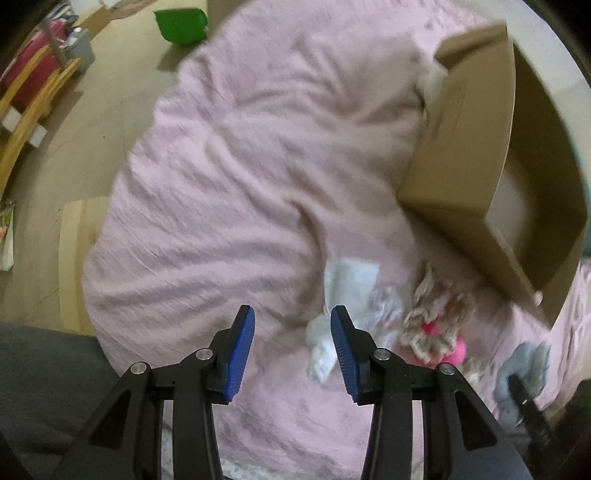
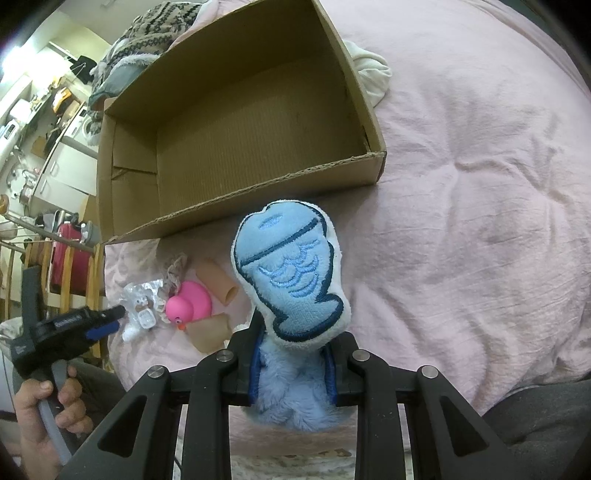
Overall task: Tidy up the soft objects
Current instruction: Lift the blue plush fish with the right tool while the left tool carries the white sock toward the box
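Observation:
My right gripper [image 2: 293, 347] is shut on a blue plush fish [image 2: 290, 273] and holds it upright just in front of the open cardboard box [image 2: 236, 122], which is empty. My left gripper [image 1: 291, 332] is open and empty above the pink blanket [image 1: 240, 166]; it also shows at the left of the right wrist view [image 2: 110, 317]. Beside it lie a small white packaged toy [image 2: 142, 312], a pink rubber duck [image 2: 188, 302], a crocheted piece [image 1: 432, 317] and two beige foam pieces [image 2: 216, 282]. The fish shows at the lower right of the left wrist view [image 1: 524, 365].
The box [image 1: 480, 166] lies on the bed's pink blanket [image 2: 461, 203]. A white cloth [image 2: 371, 74] sits by the box's far corner, and a patterned knit blanket [image 2: 147, 40] lies behind it. A green bag [image 1: 181, 24] and wooden furniture [image 1: 29, 110] stand on the floor.

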